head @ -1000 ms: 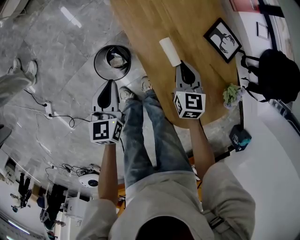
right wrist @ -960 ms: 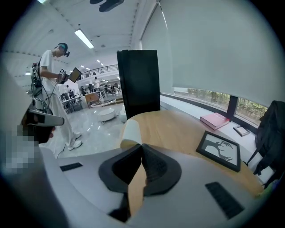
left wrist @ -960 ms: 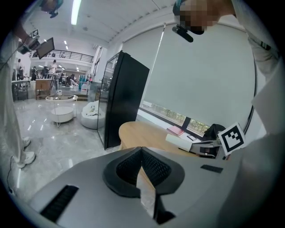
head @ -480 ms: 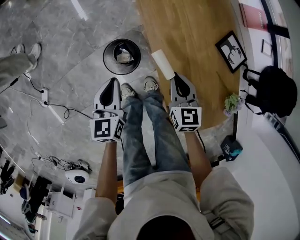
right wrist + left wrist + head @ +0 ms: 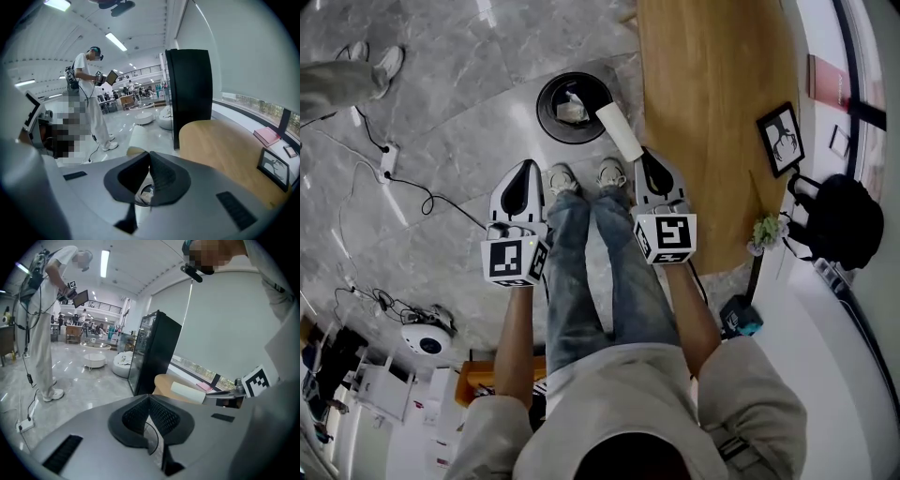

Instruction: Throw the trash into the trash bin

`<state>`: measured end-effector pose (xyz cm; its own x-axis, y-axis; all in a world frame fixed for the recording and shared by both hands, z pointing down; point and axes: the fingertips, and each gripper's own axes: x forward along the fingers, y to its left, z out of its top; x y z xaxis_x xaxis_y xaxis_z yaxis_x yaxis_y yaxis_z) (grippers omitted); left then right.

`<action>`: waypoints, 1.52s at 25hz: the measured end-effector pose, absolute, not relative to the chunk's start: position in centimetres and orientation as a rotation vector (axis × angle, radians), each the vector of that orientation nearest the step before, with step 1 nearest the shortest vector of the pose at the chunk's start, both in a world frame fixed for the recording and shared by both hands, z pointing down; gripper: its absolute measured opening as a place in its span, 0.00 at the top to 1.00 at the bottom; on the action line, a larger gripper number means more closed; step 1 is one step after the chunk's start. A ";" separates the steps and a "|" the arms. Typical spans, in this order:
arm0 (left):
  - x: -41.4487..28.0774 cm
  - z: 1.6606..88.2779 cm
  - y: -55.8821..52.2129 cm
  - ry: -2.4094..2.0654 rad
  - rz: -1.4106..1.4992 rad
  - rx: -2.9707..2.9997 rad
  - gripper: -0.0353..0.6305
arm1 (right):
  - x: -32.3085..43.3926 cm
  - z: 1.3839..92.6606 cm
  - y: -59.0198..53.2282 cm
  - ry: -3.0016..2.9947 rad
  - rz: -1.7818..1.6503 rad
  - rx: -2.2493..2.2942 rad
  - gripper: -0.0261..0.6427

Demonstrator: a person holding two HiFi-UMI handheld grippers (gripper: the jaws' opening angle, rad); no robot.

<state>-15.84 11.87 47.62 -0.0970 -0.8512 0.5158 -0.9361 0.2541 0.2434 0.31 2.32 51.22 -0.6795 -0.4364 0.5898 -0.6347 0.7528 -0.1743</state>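
Observation:
A white paper roll sticks out ahead of my right gripper, which is shut on its near end. Its far end reaches over the right rim of the round black trash bin on the floor, which holds crumpled trash. In the right gripper view the roll rises just beyond the shut jaws. My left gripper hangs over the grey floor, below and left of the bin, shut with nothing in it. From the left gripper view the roll shows to the right.
A wooden table runs along the right, bearing a framed picture. A black backpack and a small plant lie beyond it. Cables cross the floor on the left. Another person's shoes are at the top left. A tall black cabinet stands ahead.
Both grippers have moved toward the bin. The roll has left the tabletop and its tip now hangs at the bin's rim. The left gripper is nearer the bin too.

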 end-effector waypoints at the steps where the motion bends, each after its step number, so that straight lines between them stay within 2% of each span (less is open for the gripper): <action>1: -16.4 47.6 12.3 -1.978 0.190 1.604 0.92 | -0.4 51.4 2.5 -2.422 0.497 0.786 0.91; 15: -22.4 49.3 16.1 -2.024 0.142 1.481 0.92 | -6.5 54.9 3.4 -2.368 0.462 0.669 0.91; 36: -24.0 50.4 16.3 -2.015 0.145 1.451 0.92 | -7.5 72.0 0.7 -1.984 0.559 0.582 0.91; 37: -24.1 50.4 16.4 -2.016 0.145 1.449 0.92 | -7.6 72.6 0.7 -1.967 0.575 0.564 0.87; 38: -24.1 50.4 16.5 -2.017 0.146 1.446 0.92 | -7.6 73.2 0.8 -1.947 0.590 0.551 0.70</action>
<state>-24.13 16.46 50.42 -0.1861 -0.8103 0.5556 -0.8818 0.3871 0.2693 -7.61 0.75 73.22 -0.4080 -0.1246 0.9044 -0.6055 0.7784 -0.1659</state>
